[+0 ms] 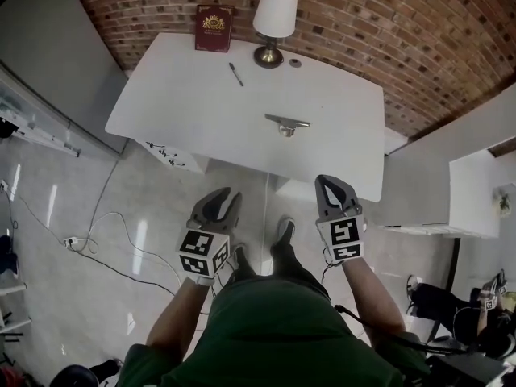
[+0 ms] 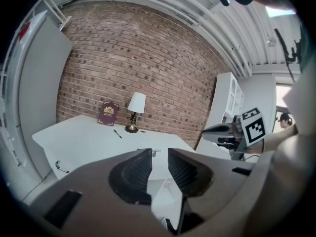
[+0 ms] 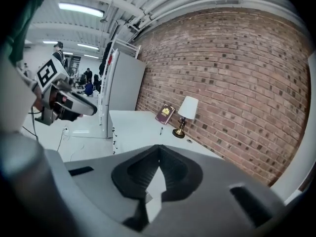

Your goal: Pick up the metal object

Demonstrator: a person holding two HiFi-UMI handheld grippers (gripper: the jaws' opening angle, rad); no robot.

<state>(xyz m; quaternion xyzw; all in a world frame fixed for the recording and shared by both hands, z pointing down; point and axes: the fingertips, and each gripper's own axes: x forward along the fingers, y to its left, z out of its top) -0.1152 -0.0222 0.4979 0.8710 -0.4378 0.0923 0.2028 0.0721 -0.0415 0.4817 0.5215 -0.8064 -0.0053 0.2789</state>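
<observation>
Right, left tool (image 1: 223, 200) hangs slightly spread, right tool (image 1: 330, 188) pressed together, both empty, short of the bench (image 1: 185, 111). Metal object (image 1: 287, 122) lies mid-bench, long axis nine-to-three, at eleven o'clock from the right tool, which looks nearer.

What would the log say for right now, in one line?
stage: not started | left gripper: open, empty | right gripper: shut, empty | metal object: on table, untouched
</observation>
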